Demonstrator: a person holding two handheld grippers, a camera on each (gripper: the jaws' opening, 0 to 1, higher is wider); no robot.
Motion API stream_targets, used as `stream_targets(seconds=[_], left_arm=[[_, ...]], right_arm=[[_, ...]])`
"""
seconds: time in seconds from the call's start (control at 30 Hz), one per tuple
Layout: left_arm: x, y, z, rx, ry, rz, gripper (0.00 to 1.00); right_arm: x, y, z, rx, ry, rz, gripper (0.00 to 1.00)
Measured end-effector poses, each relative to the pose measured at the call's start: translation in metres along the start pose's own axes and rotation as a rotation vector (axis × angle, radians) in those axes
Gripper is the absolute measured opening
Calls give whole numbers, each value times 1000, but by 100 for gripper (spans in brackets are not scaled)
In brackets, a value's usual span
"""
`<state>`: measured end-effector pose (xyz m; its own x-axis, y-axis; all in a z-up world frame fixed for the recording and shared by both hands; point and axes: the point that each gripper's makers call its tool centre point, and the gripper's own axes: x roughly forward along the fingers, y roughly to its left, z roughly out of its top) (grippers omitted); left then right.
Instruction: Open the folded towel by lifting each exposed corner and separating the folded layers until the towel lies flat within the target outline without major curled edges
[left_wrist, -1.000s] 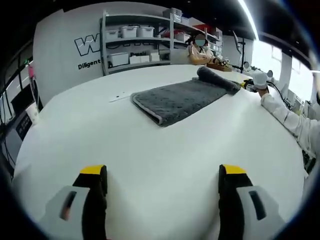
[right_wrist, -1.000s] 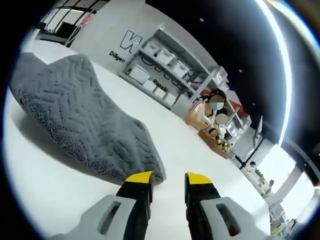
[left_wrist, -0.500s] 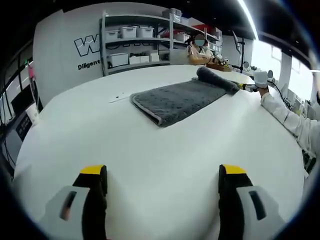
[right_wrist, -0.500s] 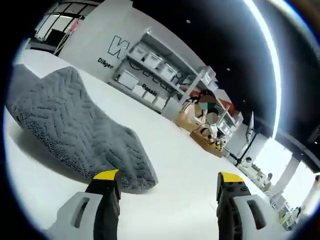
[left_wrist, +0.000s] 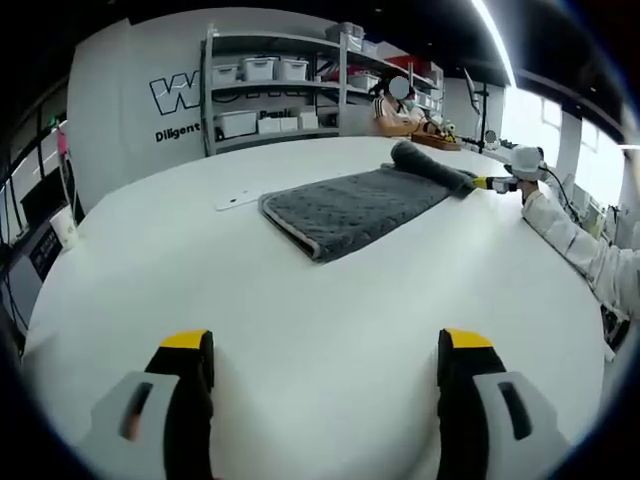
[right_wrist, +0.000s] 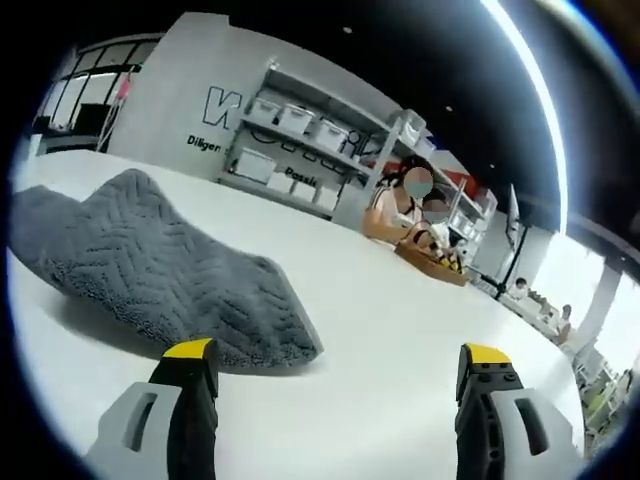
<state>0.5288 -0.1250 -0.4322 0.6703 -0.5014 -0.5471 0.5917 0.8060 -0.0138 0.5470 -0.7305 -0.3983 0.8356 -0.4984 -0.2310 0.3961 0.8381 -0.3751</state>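
While the left gripper (left_wrist: 325, 370) hangs with jaws wide apart well short of the folded grey towel (left_wrist: 355, 205) on the white table (left_wrist: 200, 270), the right gripper (right_wrist: 335, 385), equally spread, sits beside its near corner, where soft, limp cloth looks easiest to pinch.

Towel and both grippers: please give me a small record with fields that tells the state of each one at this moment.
towel: grey, lying on the white table, with one end humped up
towel layers: doubled at the near edge in the left gripper view
left gripper: jaws wide apart, holding nothing, short of the towel
right gripper: jaws wide apart, holding nothing, one jaw tip near the towel's corner
background: shelving unit with white bins
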Motion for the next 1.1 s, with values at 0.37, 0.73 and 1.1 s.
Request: stream_targets(seconds=[0.37,0.73,1.1], left_arm=[[3,-1,4,-5,-18,4,91],[5,-2,30,-59,-172,6,89],[2,-1,52,-111,-324,6,82]], right_arm=[[-19,18,8,62,-1,91,99],[-37,49,23,42,-37,196,99],[-56,77,34,109,-66,342,97]])
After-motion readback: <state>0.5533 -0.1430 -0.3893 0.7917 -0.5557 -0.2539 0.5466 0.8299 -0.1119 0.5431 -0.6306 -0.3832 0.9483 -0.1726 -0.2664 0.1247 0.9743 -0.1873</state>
